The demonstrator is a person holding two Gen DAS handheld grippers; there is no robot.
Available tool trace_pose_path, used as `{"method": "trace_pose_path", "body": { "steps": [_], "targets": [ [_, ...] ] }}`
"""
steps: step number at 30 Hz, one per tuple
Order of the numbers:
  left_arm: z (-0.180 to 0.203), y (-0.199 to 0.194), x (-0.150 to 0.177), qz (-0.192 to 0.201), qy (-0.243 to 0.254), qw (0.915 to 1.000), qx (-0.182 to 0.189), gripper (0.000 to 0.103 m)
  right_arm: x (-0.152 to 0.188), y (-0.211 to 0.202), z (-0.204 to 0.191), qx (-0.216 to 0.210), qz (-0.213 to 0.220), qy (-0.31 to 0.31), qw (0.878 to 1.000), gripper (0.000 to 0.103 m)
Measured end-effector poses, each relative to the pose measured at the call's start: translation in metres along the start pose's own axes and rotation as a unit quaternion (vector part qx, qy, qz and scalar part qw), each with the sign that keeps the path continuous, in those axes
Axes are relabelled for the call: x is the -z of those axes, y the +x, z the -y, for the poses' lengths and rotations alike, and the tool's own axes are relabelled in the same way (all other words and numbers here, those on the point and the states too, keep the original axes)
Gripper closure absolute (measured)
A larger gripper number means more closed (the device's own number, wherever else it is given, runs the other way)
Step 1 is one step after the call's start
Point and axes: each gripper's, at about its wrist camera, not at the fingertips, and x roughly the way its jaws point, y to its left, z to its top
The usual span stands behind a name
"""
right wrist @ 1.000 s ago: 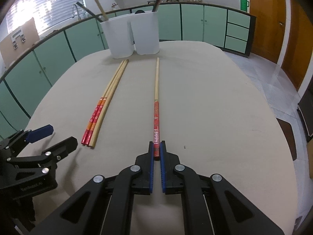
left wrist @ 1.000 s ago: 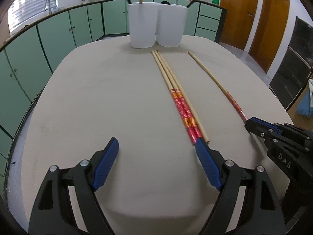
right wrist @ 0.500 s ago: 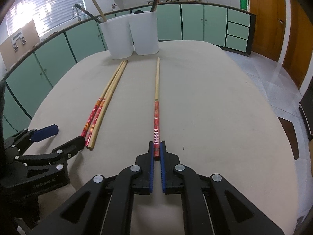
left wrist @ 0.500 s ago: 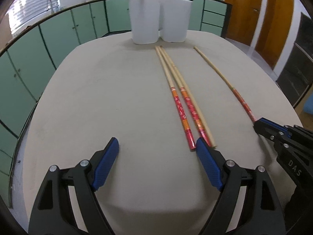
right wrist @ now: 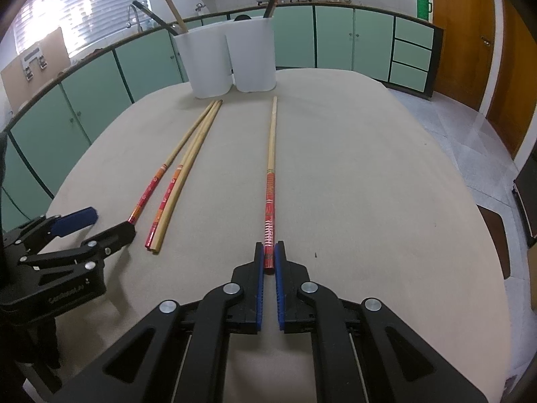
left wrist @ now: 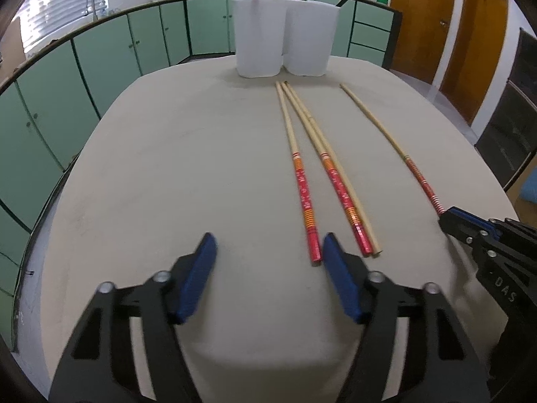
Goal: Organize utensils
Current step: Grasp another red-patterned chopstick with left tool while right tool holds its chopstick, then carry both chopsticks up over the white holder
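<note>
Several long bamboo chopsticks with red-orange handles lie on the beige table. A group of three (left wrist: pixel 315 168) lies in the middle, also in the right wrist view (right wrist: pixel 174 181). A single chopstick (right wrist: pixel 270 181) lies to the right and my right gripper (right wrist: pixel 268 262) is shut on its red end; it also shows in the left wrist view (left wrist: pixel 396 147). My left gripper (left wrist: pixel 268 252) is open, its right finger (left wrist: pixel 339 278) beside the red end of the leftmost chopstick. Two white holders (left wrist: pixel 285 47) with utensils stand at the far edge, also in the right wrist view (right wrist: pixel 231 60).
The table (left wrist: pixel 188 154) is rounded, with edges falling off left and right. Green cabinets (left wrist: pixel 84 67) curve behind it. Wooden doors (left wrist: pixel 470 33) stand at the right. My right gripper's body (left wrist: pixel 496 252) sits at the table's right side.
My left gripper has moved forward and right, and its jaws have narrowed, with the right finger now beside the leftmost chopstick's end. The right gripper stays shut on the single chopstick.
</note>
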Motion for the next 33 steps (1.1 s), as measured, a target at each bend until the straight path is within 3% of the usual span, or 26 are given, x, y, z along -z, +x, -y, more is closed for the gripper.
{"method": "trace_pose_path", "body": {
  "steps": [2,6,9,23,33],
  "targets": [
    [0.003,0.0,0.0,0.002,0.0,1.0,0.004,0.054,0.0,0.0,0.0,-0.002,0.001,0.001,1.0,0.096],
    [0.009,-0.002,0.001,0.006,0.009,0.9999,0.011,0.081,0.0,0.0,0.001,-0.003,0.001,0.003,1.0,0.096],
    [0.014,-0.002,0.003,0.006,0.016,0.9997,0.016,0.095,0.001,0.0,-0.002,0.005,0.002,-0.004,1.0,0.097],
    [0.009,-0.016,0.001,0.023,0.007,0.9996,0.013,0.098,-0.001,-0.008,0.001,0.006,0.013,-0.002,1.0,0.097],
    [0.001,-0.064,-0.02,0.082,0.014,0.9964,0.013,0.098,-0.02,-0.041,0.004,0.003,0.053,-0.008,0.999,0.097]
  ]
}}
